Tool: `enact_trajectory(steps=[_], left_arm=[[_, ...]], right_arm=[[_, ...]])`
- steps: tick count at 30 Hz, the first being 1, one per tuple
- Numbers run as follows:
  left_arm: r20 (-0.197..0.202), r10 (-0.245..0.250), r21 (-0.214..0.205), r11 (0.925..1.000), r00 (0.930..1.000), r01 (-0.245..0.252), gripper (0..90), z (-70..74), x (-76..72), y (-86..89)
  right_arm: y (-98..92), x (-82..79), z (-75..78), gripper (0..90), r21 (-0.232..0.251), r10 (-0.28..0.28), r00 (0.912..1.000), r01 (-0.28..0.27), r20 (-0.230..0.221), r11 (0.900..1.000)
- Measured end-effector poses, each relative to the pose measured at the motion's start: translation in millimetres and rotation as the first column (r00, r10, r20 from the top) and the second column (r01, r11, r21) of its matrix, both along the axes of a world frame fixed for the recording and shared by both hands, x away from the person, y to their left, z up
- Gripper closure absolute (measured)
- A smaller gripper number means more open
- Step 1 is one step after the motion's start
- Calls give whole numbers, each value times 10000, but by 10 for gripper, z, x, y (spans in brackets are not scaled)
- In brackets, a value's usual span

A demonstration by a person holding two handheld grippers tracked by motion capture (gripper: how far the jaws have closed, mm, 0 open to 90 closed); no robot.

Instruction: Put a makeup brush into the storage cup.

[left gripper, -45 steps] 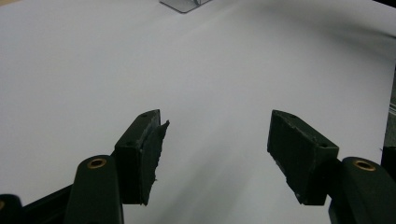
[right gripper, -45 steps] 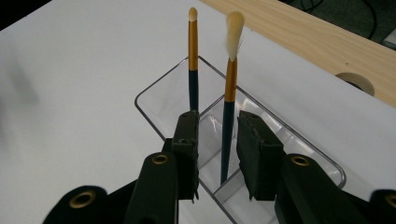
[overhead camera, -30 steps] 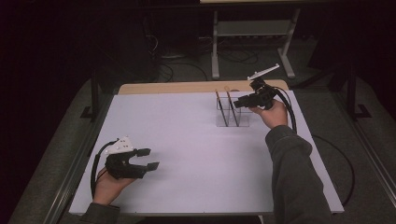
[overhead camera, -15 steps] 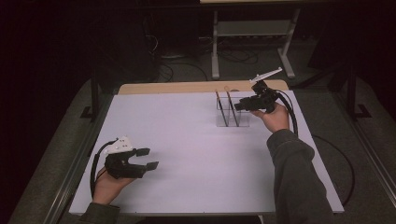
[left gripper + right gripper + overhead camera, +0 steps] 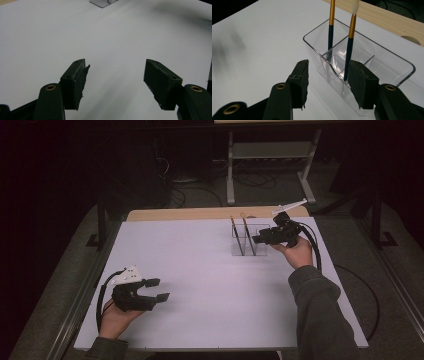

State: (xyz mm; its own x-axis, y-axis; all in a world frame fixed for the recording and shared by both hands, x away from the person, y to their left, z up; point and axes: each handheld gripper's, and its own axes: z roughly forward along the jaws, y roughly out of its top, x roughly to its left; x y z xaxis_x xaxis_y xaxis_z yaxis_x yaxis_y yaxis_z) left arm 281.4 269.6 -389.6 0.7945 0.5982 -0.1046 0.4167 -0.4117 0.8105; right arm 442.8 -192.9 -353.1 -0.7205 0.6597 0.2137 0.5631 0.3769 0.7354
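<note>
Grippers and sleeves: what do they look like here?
Both are black two-jaw tools. The left gripper has a white top plate and looping black cable; the right gripper has a pale plate and black cable. Its jaws show brass-coloured pivots. Grey-green sleeve on the right arm.

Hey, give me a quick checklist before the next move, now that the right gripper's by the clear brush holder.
1. Right gripper free of the brushes: ok, jaws have just been opening, nothing between them.
2. Two brushes upright in the clear holder: ok.
3. Holder standing flat on the table: ok.
4. Left gripper open and empty: ok.
5. Each brush in its own compartment: cannot tell.
</note>
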Motion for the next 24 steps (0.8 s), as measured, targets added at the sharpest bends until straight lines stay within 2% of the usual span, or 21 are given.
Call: enact_trajectory(steps=[2,3,8,9,10,12,15,24], left_arm=[[-12,-4,2,10000,10000,4,335,0,0,0],[-32,6,-9,10000,10000,-6,334,-2,-1,-2],[-52,48,18,10000,10000,-47,330,-13,4,-4],[-56,51,21,10000,10000,-51,330,-14,5,-5],[-44,38,44,10000,10000,-38,330,-14,6,-6],[-18,19,87,10000,10000,-18,330,-17,9,-9],[-56,13,87,10000,10000,-13,330,-18,6,-14],[-111,39,60,10000,9999,-39,330,-26,8,-15]], right_arm=[[3,-29,-1,488,92,-79,9999,79,-95,9999],[-4,-32,-12,486,81,-17,10000,17,30,10000],[-26,-85,-6,480,154,-33,10000,33,-6,9999],[-38,-91,-14,476,169,14,9999,-17,138,9999],[-37,-110,-6,475,224,-65,10000,65,26,9997],[-55,-129,-16,467,244,-4,9999,0,166,9997],[-62,-162,-20,457,283,-73,9999,70,101,9996],[-73,-239,-34,444,319,22,9996,-31,281,9995]])
